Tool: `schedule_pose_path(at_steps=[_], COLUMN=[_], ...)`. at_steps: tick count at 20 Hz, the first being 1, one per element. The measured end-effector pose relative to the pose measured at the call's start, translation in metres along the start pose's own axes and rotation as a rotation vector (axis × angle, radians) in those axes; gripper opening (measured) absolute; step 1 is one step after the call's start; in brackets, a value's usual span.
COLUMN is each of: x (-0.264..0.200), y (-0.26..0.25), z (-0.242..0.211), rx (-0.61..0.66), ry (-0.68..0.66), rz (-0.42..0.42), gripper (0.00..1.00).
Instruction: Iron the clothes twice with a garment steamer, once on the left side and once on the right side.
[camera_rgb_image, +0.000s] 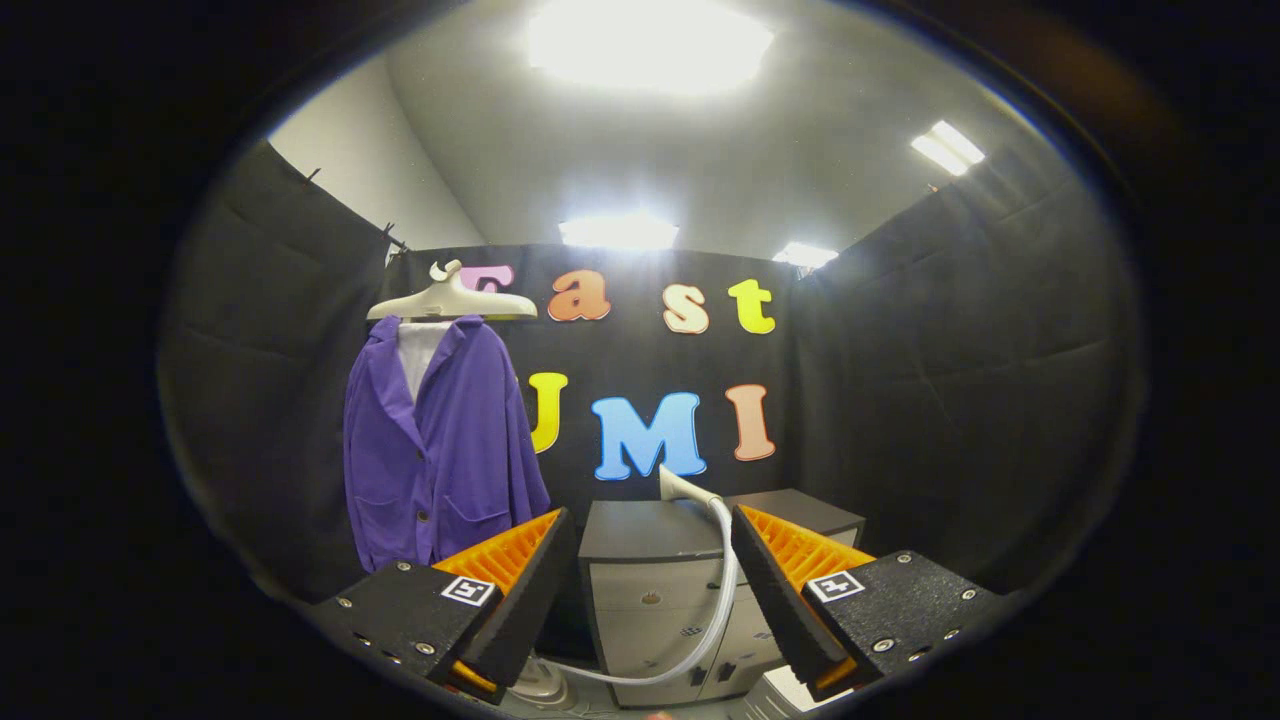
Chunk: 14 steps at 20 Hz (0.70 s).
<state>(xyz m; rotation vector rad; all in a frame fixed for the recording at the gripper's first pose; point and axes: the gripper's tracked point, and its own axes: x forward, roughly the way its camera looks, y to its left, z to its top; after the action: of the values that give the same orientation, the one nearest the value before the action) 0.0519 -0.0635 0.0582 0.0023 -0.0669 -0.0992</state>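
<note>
Claw hangs released, fingers spread around the steamer head on the cabinet, purple jacket hanging at ten o'clock.

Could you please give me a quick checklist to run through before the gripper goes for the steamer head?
1. Gripper fingers apart, holding nothing: ok.
2. Steamer head resting on the cabinet beyond the fingers: ok.
3. Hose hangs in front of the cabinet, free of kinks: ok.
4. Purple jacket hanging on its hanger: ok.
5. Steamer switched on: cannot tell.
</note>
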Motion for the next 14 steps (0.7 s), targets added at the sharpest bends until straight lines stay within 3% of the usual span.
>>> schedule_pose_path(at_steps=[5, 14], x=[0.075, 0.244], y=[-0.032, -0.078], z=[0.010, -0.023], rx=[0.066, 0.077], ry=[-0.033, 0.076], rz=[0.028, 0.055], gripper=[0.97, 0.97])
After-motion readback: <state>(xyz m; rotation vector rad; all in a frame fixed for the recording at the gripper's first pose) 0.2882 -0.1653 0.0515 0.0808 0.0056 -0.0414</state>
